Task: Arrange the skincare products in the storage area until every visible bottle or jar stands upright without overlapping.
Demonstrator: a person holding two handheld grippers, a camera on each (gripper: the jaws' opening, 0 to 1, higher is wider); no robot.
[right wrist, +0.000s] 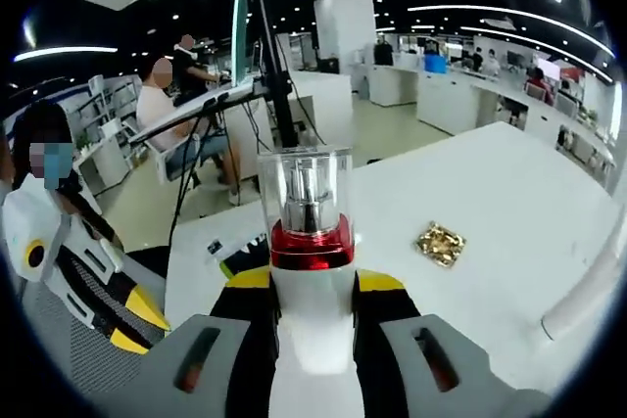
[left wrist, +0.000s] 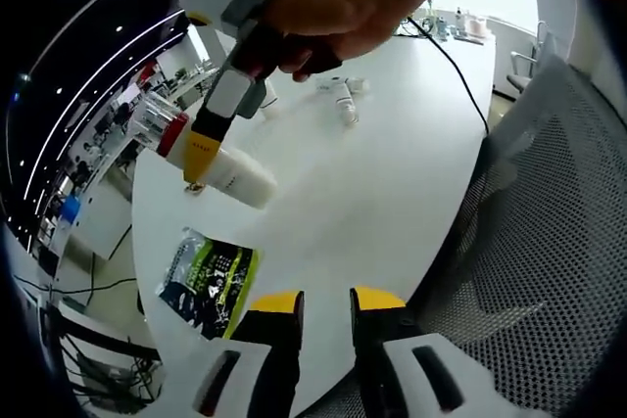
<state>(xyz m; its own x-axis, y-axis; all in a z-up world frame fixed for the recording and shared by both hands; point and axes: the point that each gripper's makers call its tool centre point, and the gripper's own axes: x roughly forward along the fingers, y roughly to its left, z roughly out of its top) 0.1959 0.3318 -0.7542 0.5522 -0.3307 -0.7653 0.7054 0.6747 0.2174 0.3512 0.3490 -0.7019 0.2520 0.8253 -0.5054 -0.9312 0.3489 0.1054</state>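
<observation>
The white desk (left wrist: pixel 392 193) holds a lying tube (left wrist: pixel 344 105) near 12 o'clock and a green sachet (left wrist: pixel 208 281) at 7. The right tool (left wrist: pixel 199 156) pinches 1 white bottle (left wrist: pixel 230 168) above it, tilted; left tool (left wrist: pixel 323 315) is spread, empty. Nothing visibly stands upright yet; most remains.

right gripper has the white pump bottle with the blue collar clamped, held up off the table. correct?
Not quite: the collar is red, not blue. The right gripper view shows the right gripper clamped on the white pump bottle, a red band under its clear cap. The left gripper view shows it held above the white table.
</observation>
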